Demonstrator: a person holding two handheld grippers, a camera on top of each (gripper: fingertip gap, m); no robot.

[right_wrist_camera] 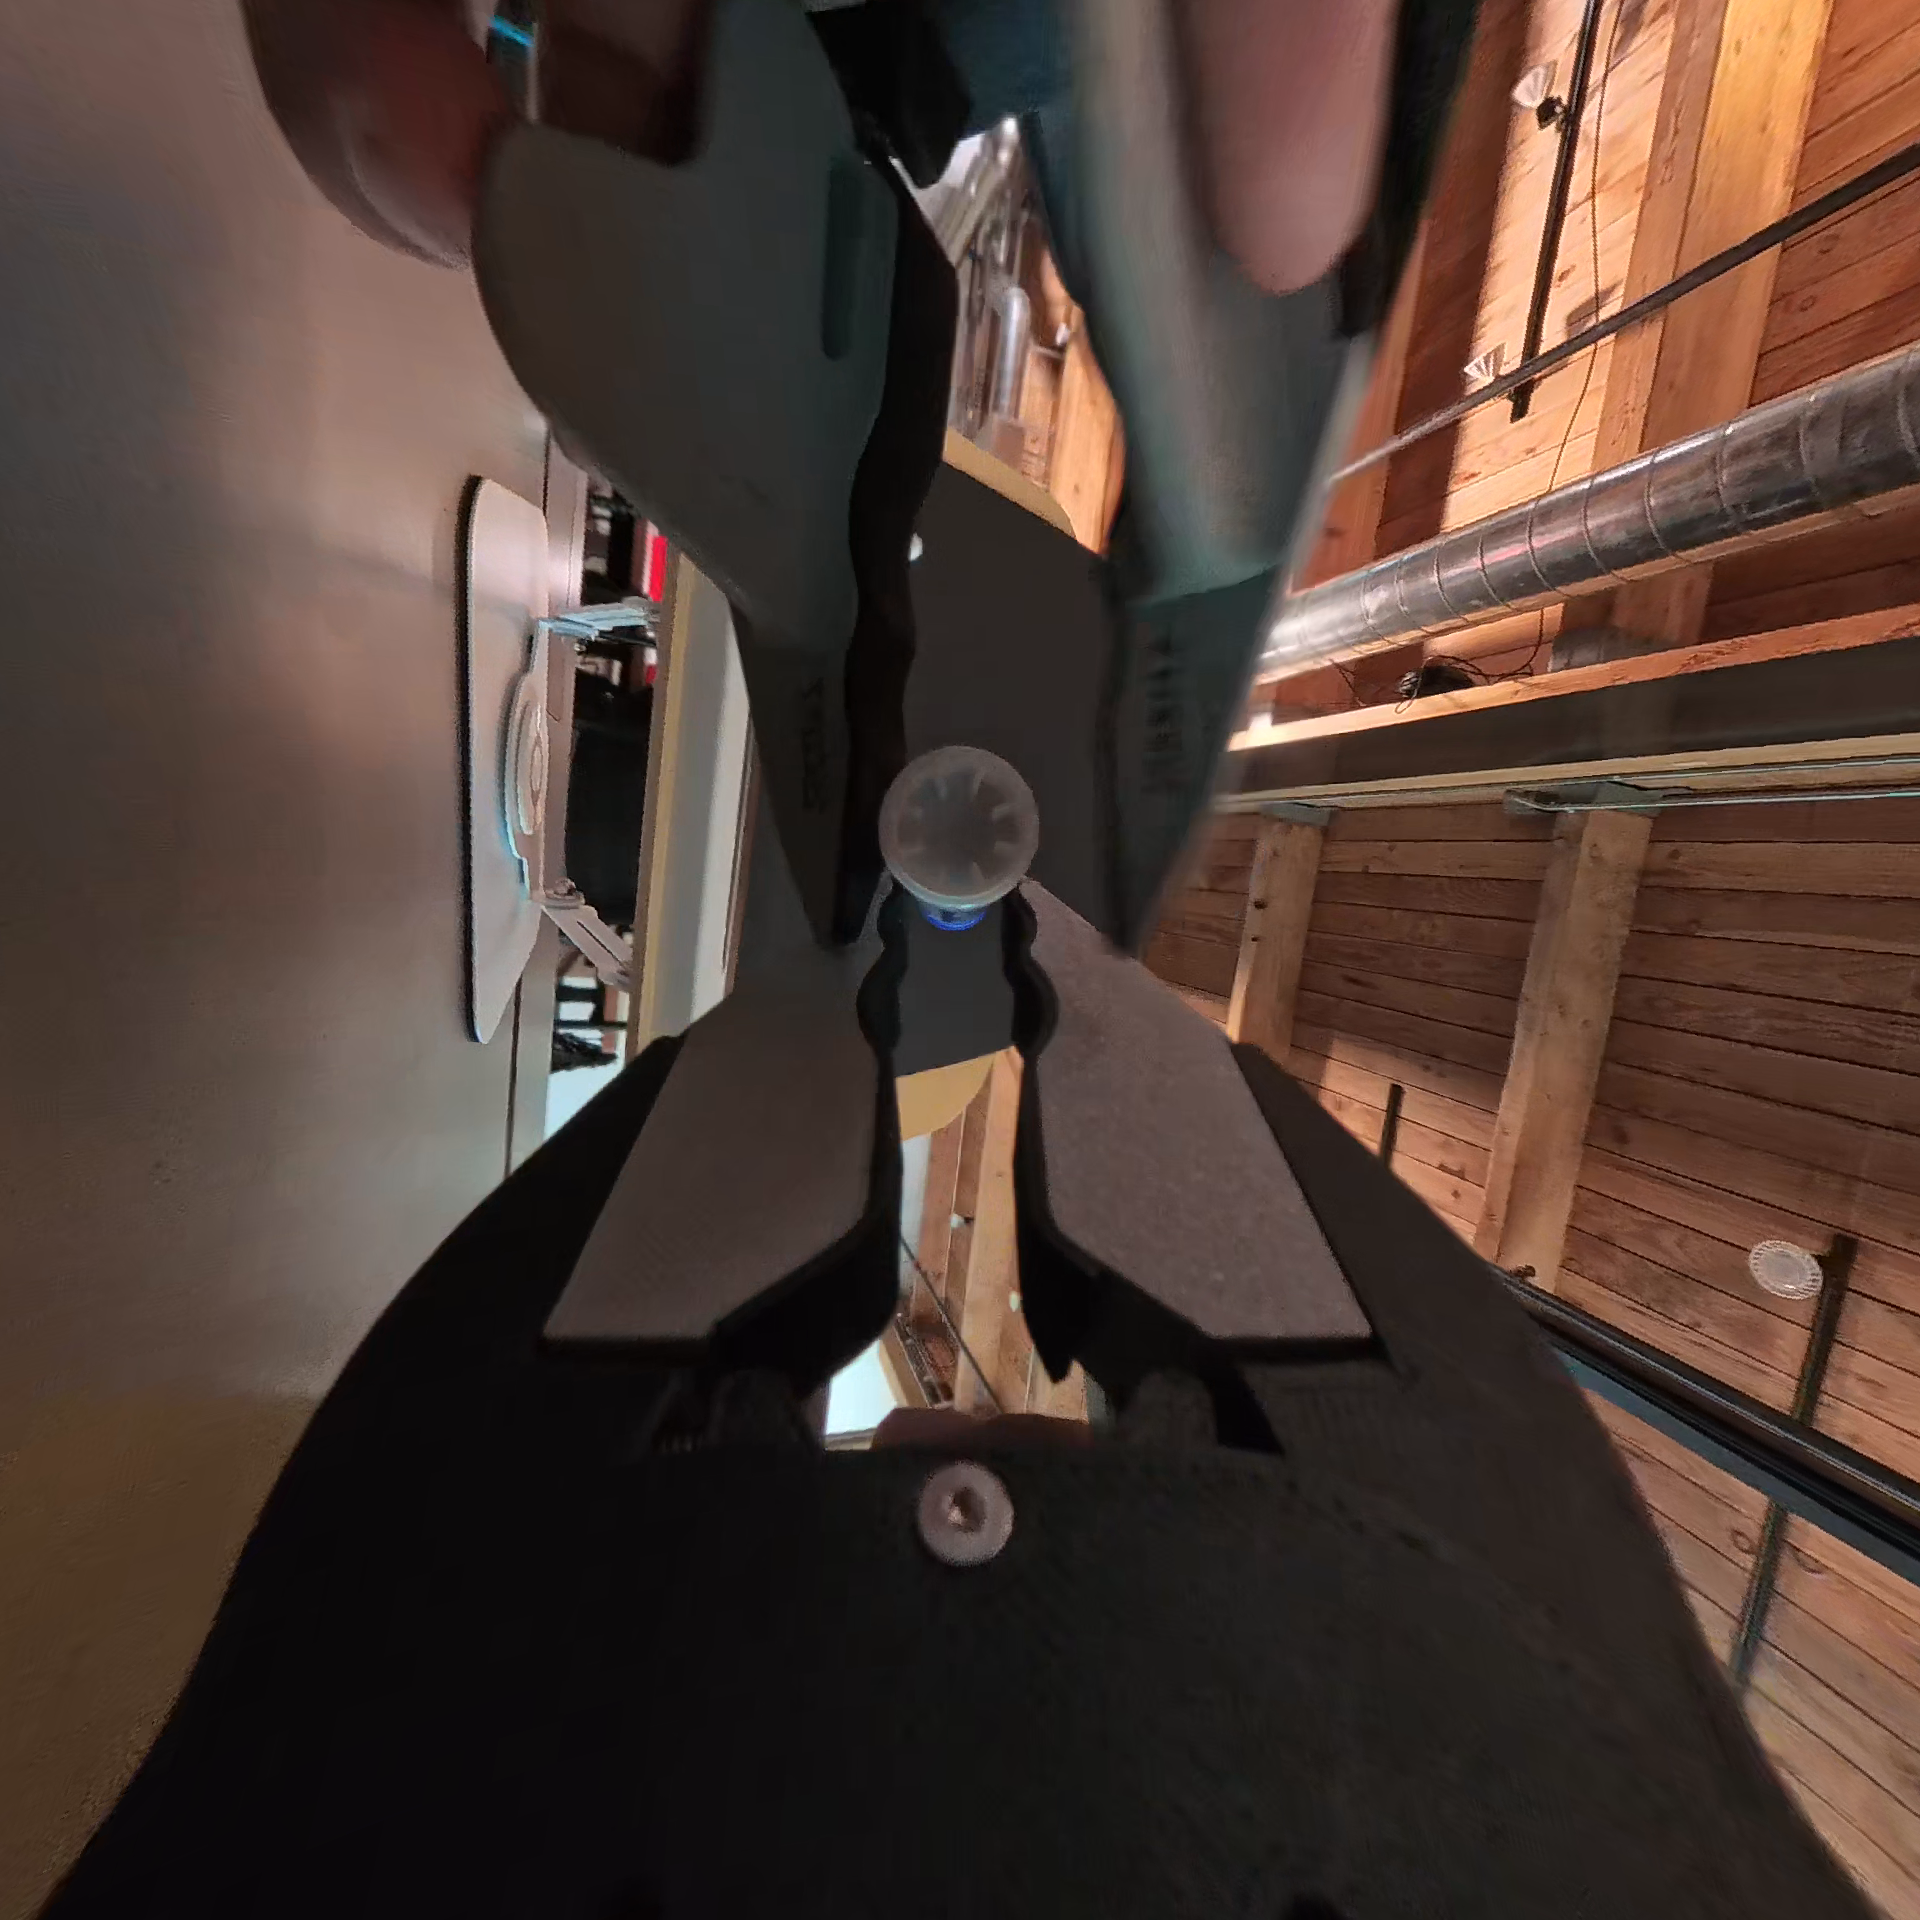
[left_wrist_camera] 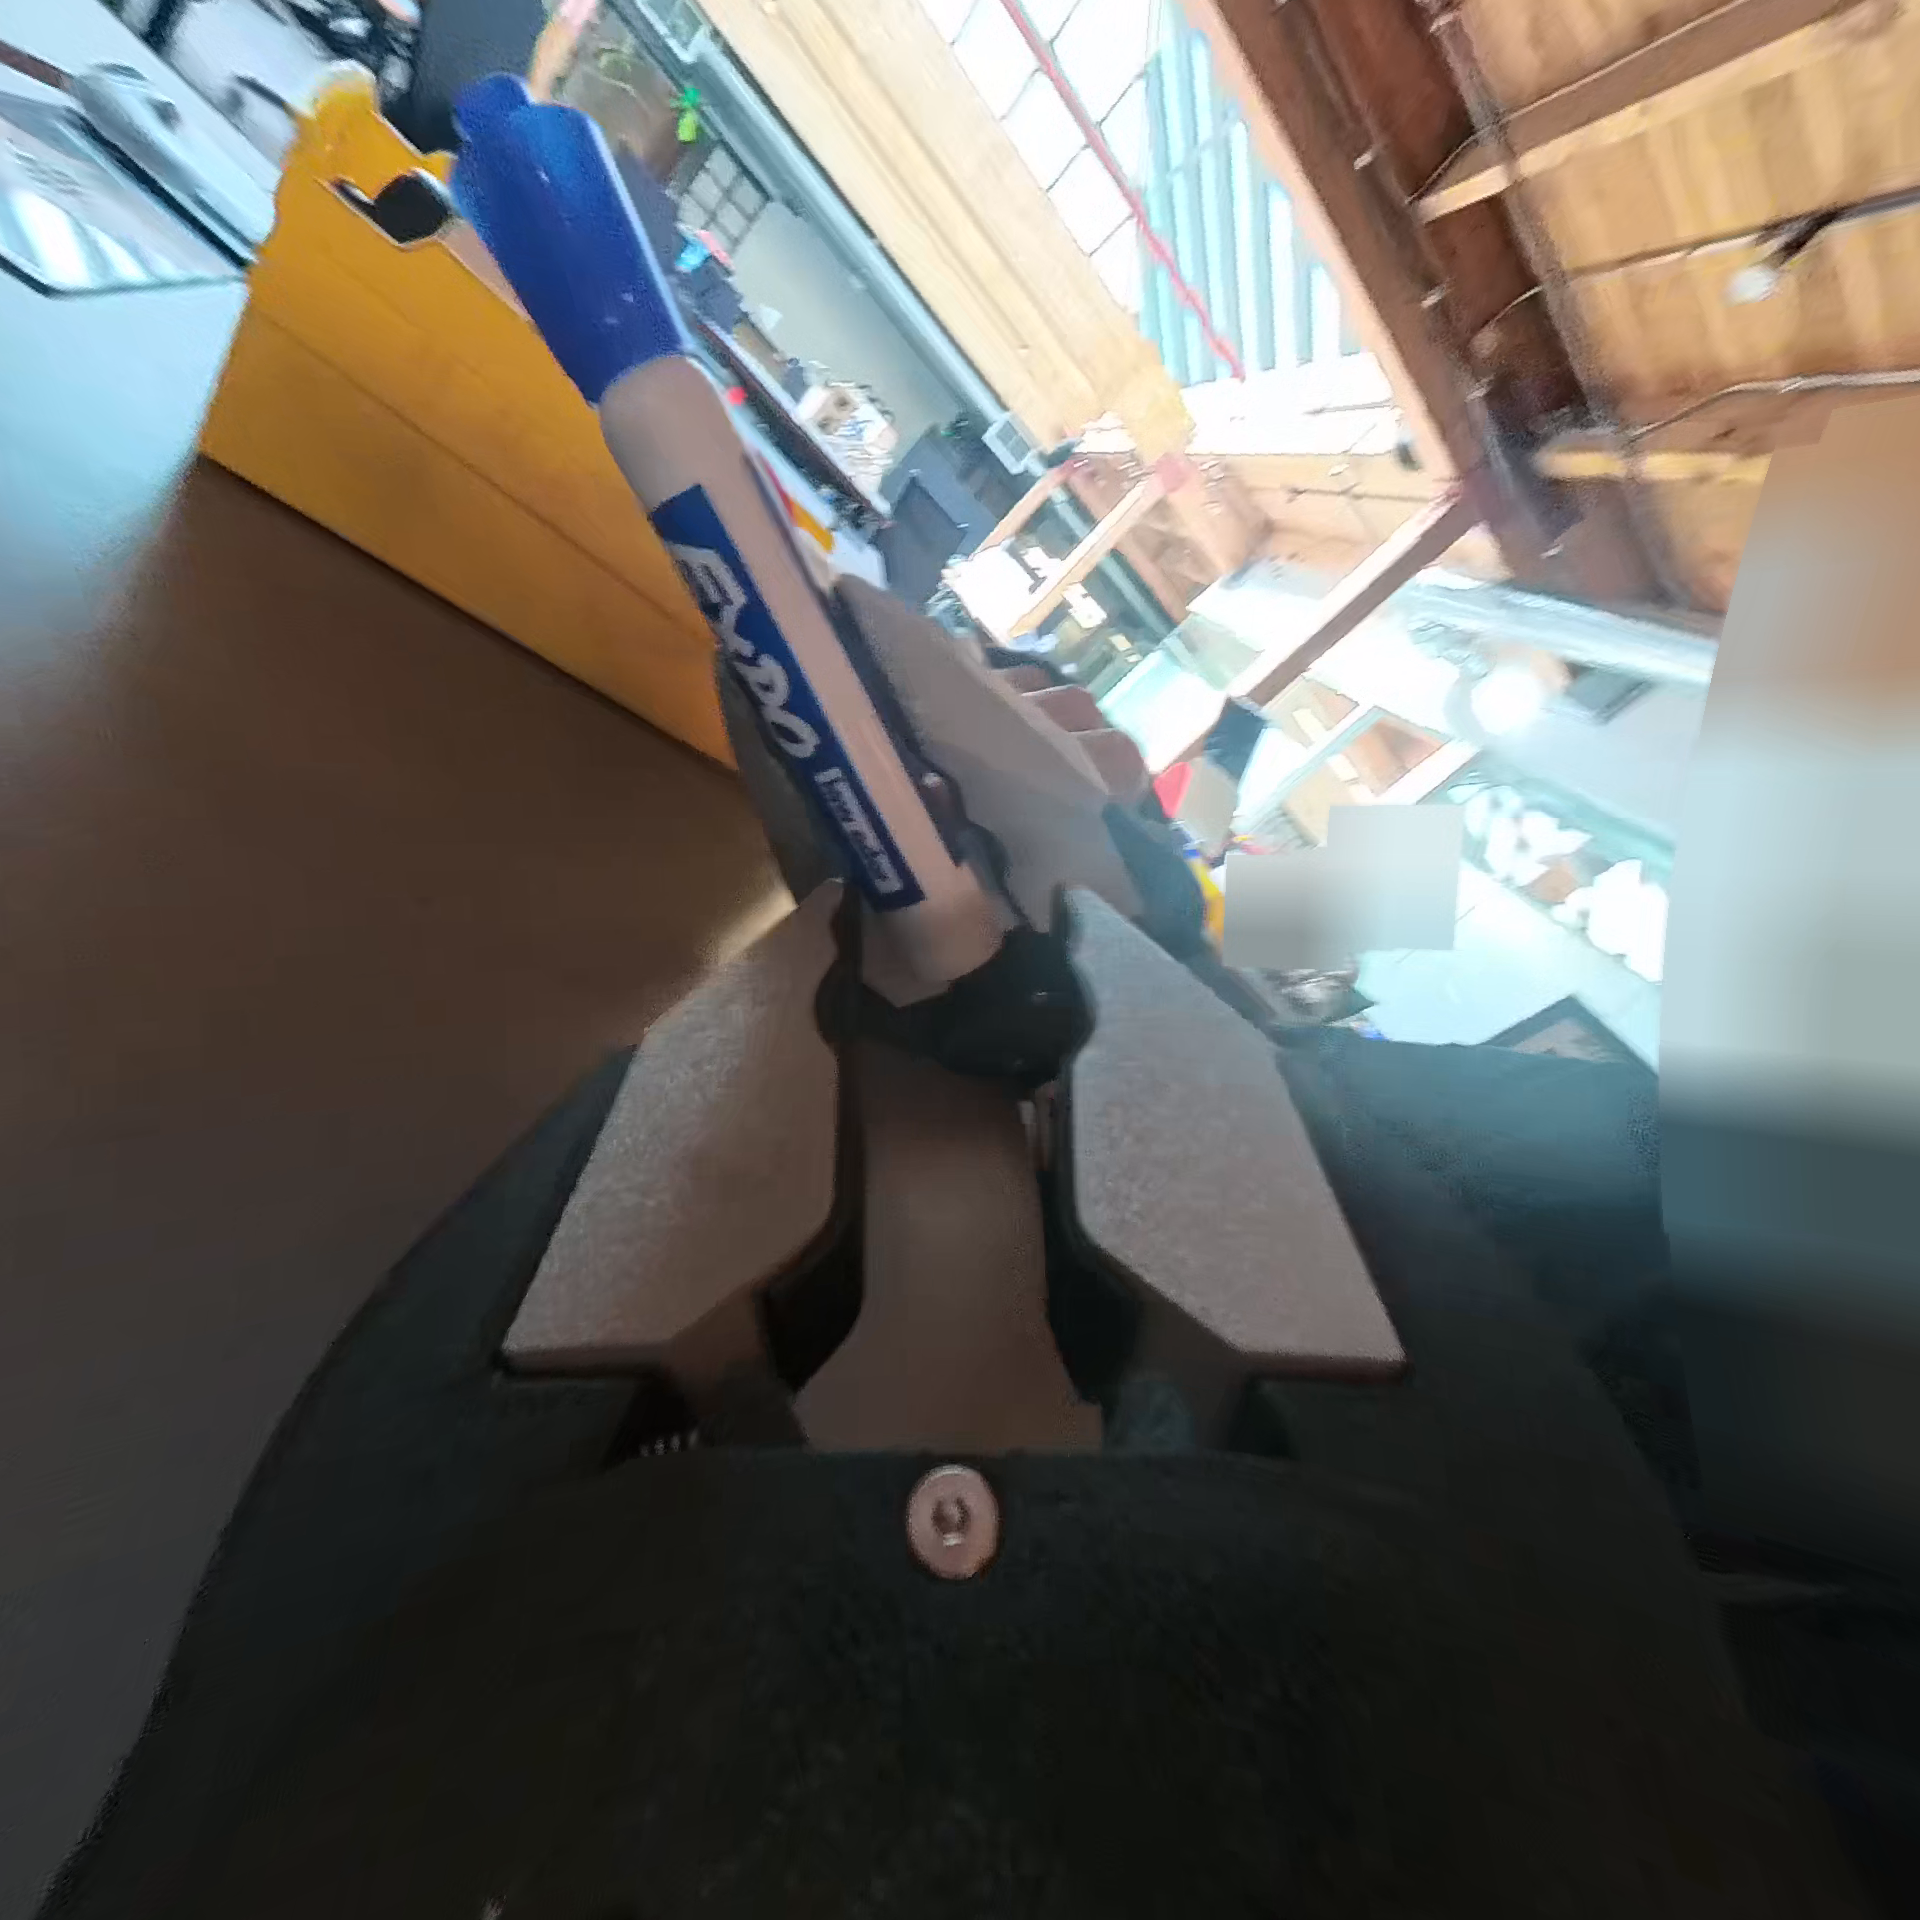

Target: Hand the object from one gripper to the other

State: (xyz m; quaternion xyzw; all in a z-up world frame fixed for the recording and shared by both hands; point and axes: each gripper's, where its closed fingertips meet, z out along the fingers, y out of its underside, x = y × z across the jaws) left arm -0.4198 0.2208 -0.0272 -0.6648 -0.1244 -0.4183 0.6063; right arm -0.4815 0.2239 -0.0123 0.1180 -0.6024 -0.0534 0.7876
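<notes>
Blue-capped marker (left_wrist_camera: 769, 665) held in mid-air between both sets of fingers, above the brown counter (left_wrist_camera: 364, 779).

The right gripper (right_wrist_camera: 958, 945) had its fingers drawn narrow, and the marker's ribbed tail end sat right at their tips, apparently pinched there. The left gripper (left_wrist_camera: 951, 935) had its fingers a little wider around the same tail end, and whether they actually pressed on it could not be told. The cap pointed up and away, towards a yellow box (left_wrist_camera: 416, 364). The marker looked light and stiff, a smooth plastic barrel likely to slip or swivel if pinched only at its end. A grip across the labelled middle of the barrel, clear of the cap, would probably hold it steadier.
</notes>
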